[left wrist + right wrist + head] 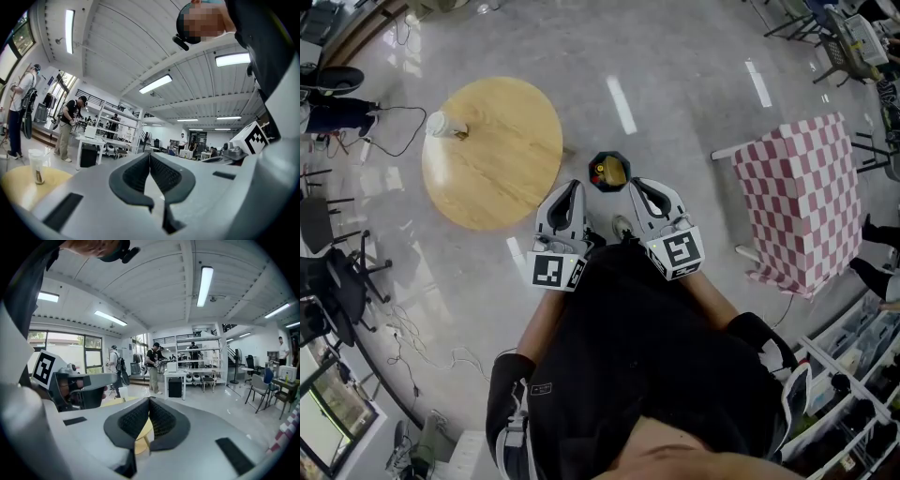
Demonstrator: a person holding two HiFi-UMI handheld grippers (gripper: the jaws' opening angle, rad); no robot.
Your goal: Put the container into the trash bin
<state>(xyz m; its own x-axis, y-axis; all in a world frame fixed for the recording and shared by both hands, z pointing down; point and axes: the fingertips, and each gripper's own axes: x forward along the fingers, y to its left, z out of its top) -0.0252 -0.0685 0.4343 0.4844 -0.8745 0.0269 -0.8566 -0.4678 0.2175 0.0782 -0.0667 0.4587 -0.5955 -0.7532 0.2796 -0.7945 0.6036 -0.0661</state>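
Wooden surface point(502, 164): a cup point(445, 124) is seen upright at its edge; yellow and red items are seen inside the black bin point(609, 172). The left claw point(570, 187) and right claw point(639, 185) are held shut and empty, which could suit a pickup ahead or a drop done.

Left hand-held gripper point(571, 187) and right hand-held gripper point(637, 186) hold jaws together.

1. A large open lab or workshop hall, with a ribbed white ceiling point(140, 42) and long strip lights point(205, 284).
2. A glossy grey floor point(675, 66) with loose cables point(405, 330) trailing across it.
3. Metal shelving point(194, 350), white desks point(180, 376), office chairs point(258, 390), and people point(153, 364) standing at work.
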